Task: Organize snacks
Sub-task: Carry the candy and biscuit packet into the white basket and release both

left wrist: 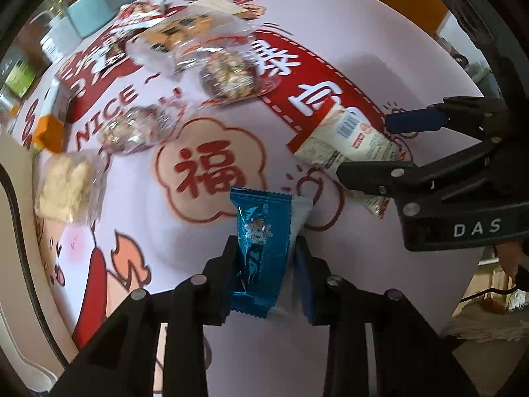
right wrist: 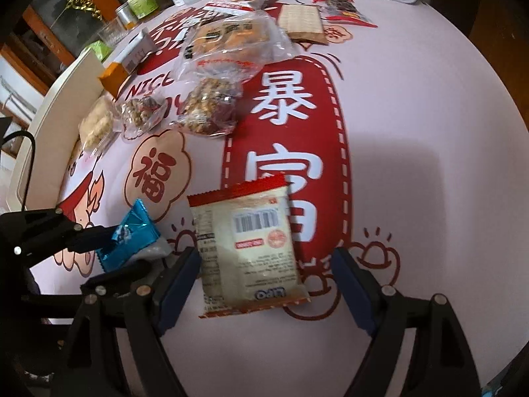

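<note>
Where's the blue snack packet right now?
The blue snack packet is pinched in the left gripper, over the pink tablecloth, left of the white cracker packet.
</note>
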{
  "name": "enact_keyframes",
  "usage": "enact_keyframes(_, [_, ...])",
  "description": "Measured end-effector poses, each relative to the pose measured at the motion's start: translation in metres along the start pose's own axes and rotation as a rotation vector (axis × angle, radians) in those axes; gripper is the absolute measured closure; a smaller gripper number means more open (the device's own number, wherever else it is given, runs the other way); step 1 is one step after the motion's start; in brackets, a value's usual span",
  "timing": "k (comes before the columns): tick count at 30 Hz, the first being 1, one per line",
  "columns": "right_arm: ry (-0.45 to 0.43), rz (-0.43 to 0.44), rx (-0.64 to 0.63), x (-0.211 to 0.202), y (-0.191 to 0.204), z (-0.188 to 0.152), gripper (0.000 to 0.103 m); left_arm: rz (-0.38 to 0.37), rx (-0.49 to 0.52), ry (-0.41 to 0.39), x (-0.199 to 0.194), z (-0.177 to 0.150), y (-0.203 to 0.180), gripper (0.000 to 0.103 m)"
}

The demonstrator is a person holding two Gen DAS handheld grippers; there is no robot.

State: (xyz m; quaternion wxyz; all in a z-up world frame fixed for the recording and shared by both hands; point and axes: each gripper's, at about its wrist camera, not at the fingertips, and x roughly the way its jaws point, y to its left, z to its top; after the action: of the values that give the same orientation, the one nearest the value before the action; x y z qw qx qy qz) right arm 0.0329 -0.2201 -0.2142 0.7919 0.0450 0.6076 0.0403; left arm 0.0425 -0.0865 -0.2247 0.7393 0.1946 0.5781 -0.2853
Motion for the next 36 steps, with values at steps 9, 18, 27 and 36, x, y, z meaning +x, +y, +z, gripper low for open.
enact_keyframes(9, [-0.018,-0.107,-0.108,0.002,0.031,0.003,0.051,-0.008,-0.097,-0.01,-0.011,-0.014,0.025,0.073])
enact_keyframes(18, [-0.025,-0.023,-0.087,-0.017,0.052,0.01,0.057,-0.021,-0.157,-0.099,-0.055,-0.021,0.045,0.073])
enact_keyframes(27, [-0.162,0.034,-0.178,-0.077,0.109,0.027,0.057,0.074,-0.293,-0.208,-0.129,-0.024,0.096,0.073])
enact_keyframes(36, [-0.345,0.084,-0.353,-0.14,0.195,0.056,0.057,0.229,-0.456,-0.323,-0.177,-0.051,0.175,0.073])
